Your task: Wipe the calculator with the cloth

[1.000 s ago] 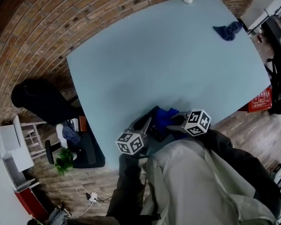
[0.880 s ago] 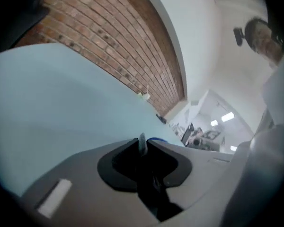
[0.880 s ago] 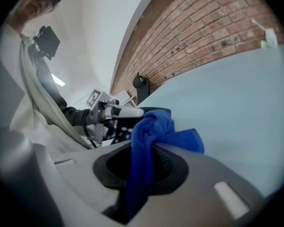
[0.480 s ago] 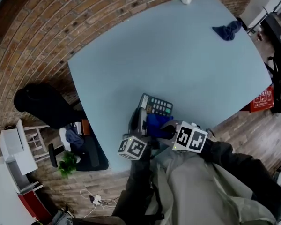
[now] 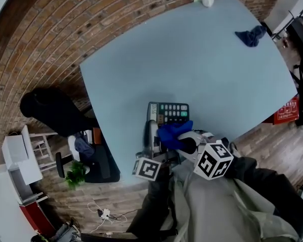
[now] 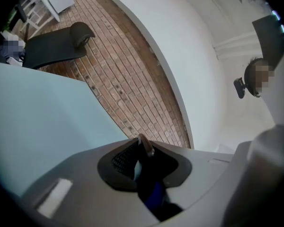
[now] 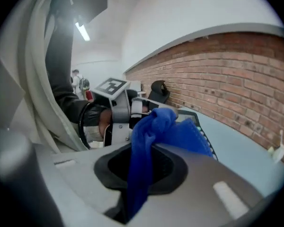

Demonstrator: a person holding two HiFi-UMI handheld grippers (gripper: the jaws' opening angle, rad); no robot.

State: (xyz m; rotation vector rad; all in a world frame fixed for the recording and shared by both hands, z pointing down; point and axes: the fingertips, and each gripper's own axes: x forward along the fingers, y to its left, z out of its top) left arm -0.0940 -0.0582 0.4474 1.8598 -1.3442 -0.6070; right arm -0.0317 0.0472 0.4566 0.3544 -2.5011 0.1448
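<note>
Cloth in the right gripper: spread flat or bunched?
Bunched: the cloth hangs crumpled between the right gripper's jaws, which have just been closing on it.

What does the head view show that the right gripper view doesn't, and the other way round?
Head view only: a second, darker cloth near the far edge of the table, and a potted plant on the floor. Right gripper view only: the right gripper up close, its jaws, which have just been closing, pinching the blue cloth. Both: that cloth, the calculator and the table.
</note>
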